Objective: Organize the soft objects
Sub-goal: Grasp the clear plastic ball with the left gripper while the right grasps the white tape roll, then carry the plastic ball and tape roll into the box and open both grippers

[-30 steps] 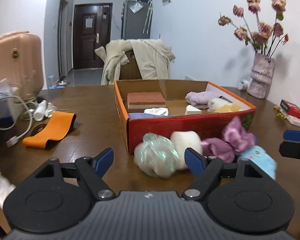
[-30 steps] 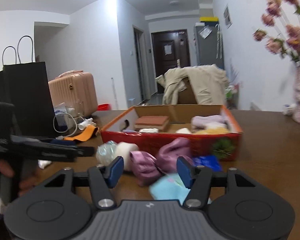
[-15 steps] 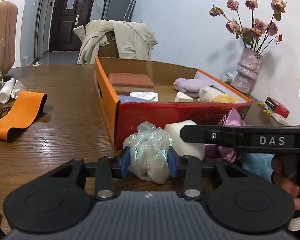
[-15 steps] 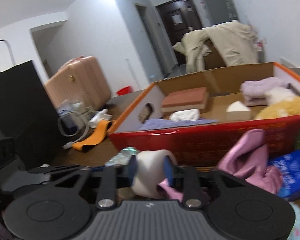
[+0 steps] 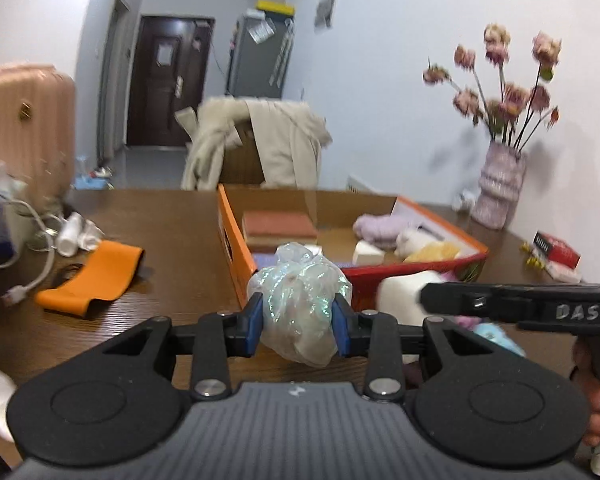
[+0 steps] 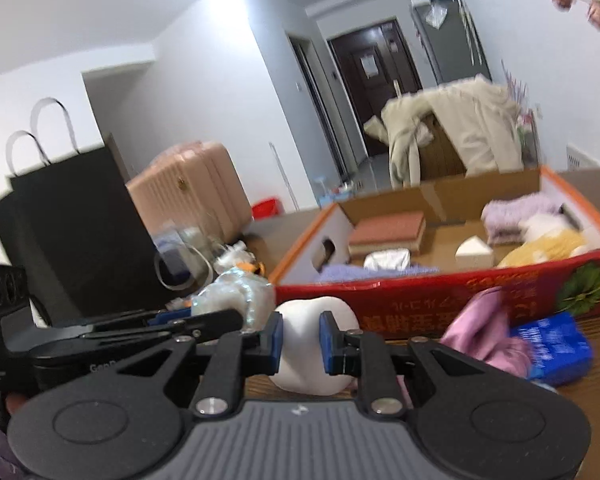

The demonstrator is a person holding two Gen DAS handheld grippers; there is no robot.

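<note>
A home, lived-in flat. Wooden dining table (image 5: 172,232) against a white wall; vase (image 5: 498,188) of dried flowers on it. Coat (image 5: 260,144) draped over a chair at the far end. Pink suitcase (image 6: 192,192) and black paper bag (image 6: 80,232) to one side. Hallway beyond, dark entry door (image 5: 164,80), grey fridge (image 5: 260,60) beside it.

Left tongs (image 5: 298,320), right tongs (image 6: 300,344) side by side, jaws just closed, each gripping
</note>
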